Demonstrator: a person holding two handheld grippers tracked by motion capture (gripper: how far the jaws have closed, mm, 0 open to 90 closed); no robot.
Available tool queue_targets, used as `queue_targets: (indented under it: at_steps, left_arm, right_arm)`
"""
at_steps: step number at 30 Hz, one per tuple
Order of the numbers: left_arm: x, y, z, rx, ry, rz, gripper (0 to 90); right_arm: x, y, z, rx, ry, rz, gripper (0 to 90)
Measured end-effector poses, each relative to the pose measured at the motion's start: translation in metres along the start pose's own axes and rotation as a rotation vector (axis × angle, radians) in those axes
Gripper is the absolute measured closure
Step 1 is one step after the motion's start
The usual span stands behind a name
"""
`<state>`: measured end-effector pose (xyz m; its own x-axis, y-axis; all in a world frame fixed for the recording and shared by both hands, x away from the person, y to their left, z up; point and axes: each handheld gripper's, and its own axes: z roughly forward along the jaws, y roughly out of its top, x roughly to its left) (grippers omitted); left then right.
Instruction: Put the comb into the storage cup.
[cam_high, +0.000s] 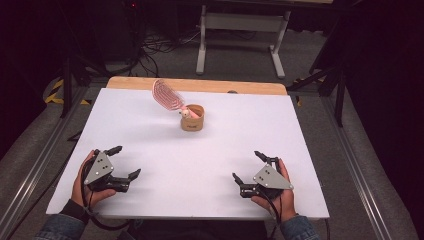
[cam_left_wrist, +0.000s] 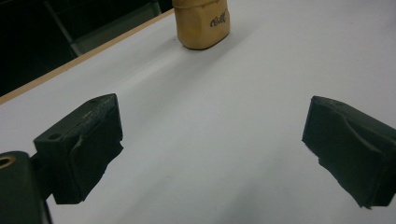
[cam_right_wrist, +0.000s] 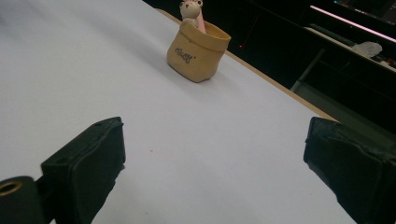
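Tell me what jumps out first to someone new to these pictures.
The pink brush catches the eye first, standing handle-down in a small tan pot at the far middle of the white table, its head leaning left. Next come the two black tools at the near edge, the left tool and the right tool, both open, holding nothing, resting well short of the pot.

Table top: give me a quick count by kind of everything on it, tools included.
Tan pouch-shaped holder: 1
Pink hairbrush standing in the holder, head leaning out to the left: 1
Hand-held tools, left tool and right tool, both with jaws spread and nothing between them: 2
Total: 4
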<state>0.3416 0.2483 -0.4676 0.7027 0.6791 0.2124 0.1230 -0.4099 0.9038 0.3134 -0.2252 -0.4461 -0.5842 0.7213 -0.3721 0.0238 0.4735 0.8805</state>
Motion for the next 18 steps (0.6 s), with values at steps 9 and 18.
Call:
queue_targets:
  at_steps: [9,18]
  left_arm:
    - [0.0027,0.0002,0.0031,-0.009,-0.005,-0.007,5.9]
    - [0.003,0.0012,0.0053,-0.01,-0.016,-0.005,5.8]
  right_arm:
    - [-0.0014,-0.0027,0.0026,0.011,0.003,0.003,6.1]
    - [-0.0013,-0.0042,0.0025,0.018,-0.002,-0.006,6.1]
